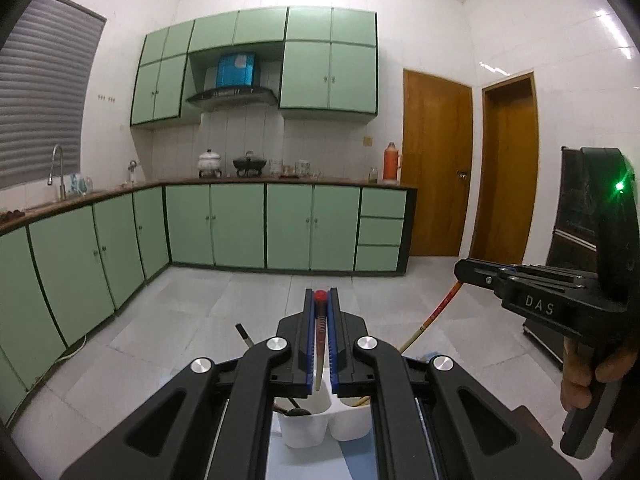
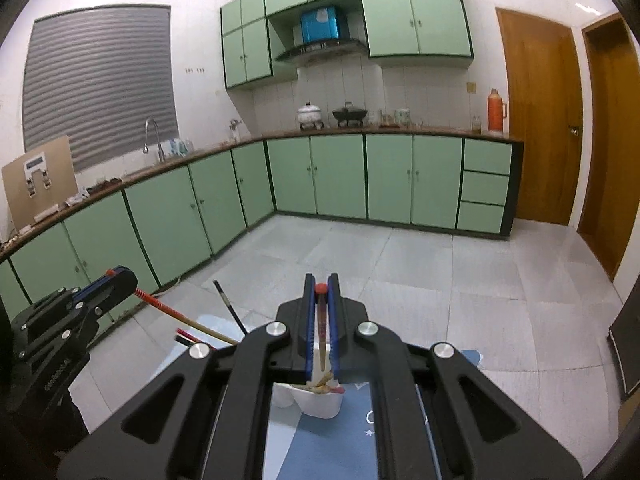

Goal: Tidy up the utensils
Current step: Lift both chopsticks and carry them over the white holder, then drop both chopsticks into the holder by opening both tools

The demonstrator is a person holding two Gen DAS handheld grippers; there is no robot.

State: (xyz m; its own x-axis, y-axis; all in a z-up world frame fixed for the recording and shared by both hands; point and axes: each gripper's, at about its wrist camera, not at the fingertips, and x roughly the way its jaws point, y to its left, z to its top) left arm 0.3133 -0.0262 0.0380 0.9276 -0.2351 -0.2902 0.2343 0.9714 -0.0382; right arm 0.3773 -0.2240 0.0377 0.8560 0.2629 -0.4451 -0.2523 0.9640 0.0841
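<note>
Left wrist view
Left gripper [image 1: 320,300]: jaws closed on a chopstick [image 1: 319,320], red cap at the fingertips, pale end hanging toward the holder.
Holder [image 1: 304,426]: white, two compartments, below the gripper on a blue mat [image 1: 296,460]; dark-handled utensils [image 1: 294,410] in the left compartment, pale sticks in the right.
Right gripper [image 1: 460,270]: at the right edge, a hand [image 1: 580,376] around its grip, jaws closed on a second chopstick [image 1: 436,310] that slants down toward the holder.
Background: green cabinets [image 1: 236,224], orange flask [image 1: 391,162] on the counter, wooden door [image 1: 436,164].

Right wrist view
Right gripper [image 2: 321,290]: jaws pinching a red-capped chopstick [image 2: 322,328]; its lower end hangs over the white holder [image 2: 320,402].
Holder contents: a bundle of pale sticks [image 2: 326,386] in the near compartment.
Left gripper [image 2: 120,280]: at the left, clamped on its chopstick [image 2: 180,316], which slopes toward the holder.
Black stick [image 2: 230,306]: stands tilted behind the holder; its base is hidden.
Mat [image 2: 340,440]: blue, under the holder.
</note>
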